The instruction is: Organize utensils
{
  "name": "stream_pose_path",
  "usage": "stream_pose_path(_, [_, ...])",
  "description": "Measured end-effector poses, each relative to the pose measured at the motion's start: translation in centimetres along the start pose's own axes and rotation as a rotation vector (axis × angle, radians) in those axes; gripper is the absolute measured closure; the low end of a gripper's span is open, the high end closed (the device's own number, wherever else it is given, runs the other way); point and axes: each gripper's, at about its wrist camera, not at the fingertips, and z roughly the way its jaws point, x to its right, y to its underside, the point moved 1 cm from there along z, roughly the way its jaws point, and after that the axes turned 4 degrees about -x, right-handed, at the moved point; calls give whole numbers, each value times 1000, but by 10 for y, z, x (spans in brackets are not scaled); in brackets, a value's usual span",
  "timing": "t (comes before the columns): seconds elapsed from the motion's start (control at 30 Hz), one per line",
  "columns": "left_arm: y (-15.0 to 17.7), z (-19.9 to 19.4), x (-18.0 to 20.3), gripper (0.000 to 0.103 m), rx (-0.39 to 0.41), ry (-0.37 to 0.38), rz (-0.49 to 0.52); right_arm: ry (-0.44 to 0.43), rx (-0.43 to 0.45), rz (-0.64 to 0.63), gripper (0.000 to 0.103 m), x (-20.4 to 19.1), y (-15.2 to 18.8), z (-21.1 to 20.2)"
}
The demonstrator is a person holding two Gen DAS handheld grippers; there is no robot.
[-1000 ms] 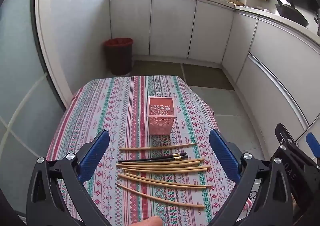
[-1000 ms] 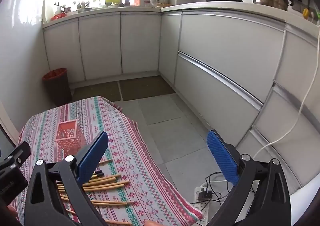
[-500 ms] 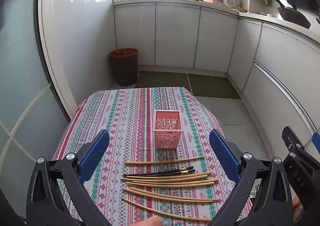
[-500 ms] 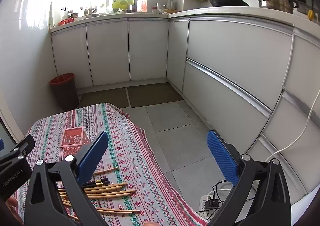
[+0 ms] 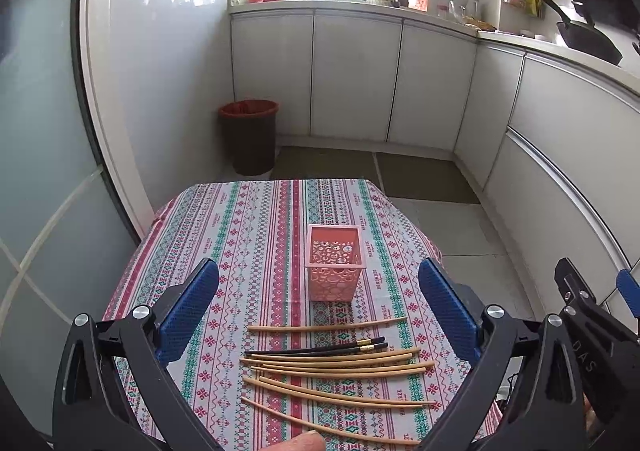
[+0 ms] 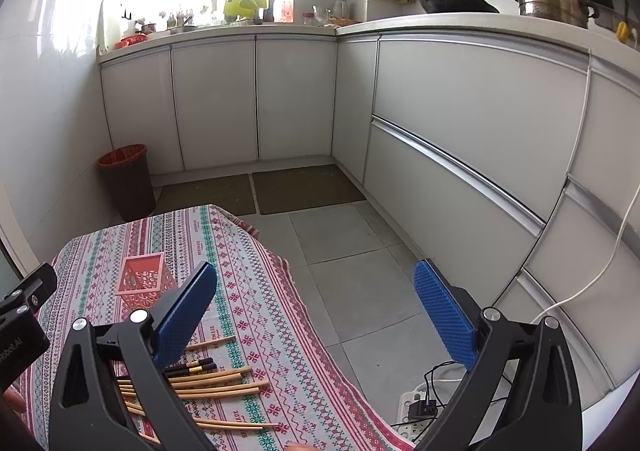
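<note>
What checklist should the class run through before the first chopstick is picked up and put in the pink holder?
1. Left hand-held gripper open and holding nothing: ok.
2. Right hand-held gripper open and holding nothing: ok.
3. Pink holder upright with its mouth unobstructed: ok.
4. Chopsticks lying flat on the tablecloth, in front of the holder: ok.
5. Right hand-held gripper over the chopsticks: not ok, it points largely past the table edge.
6. Holder already contains utensils: cannot tell.
</note>
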Motion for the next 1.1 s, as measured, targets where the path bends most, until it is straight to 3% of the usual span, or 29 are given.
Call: stream_pose_path(1.1, [-1,-12,-4,7,28,0,5,-36,3,40,7,3,-1,-10])
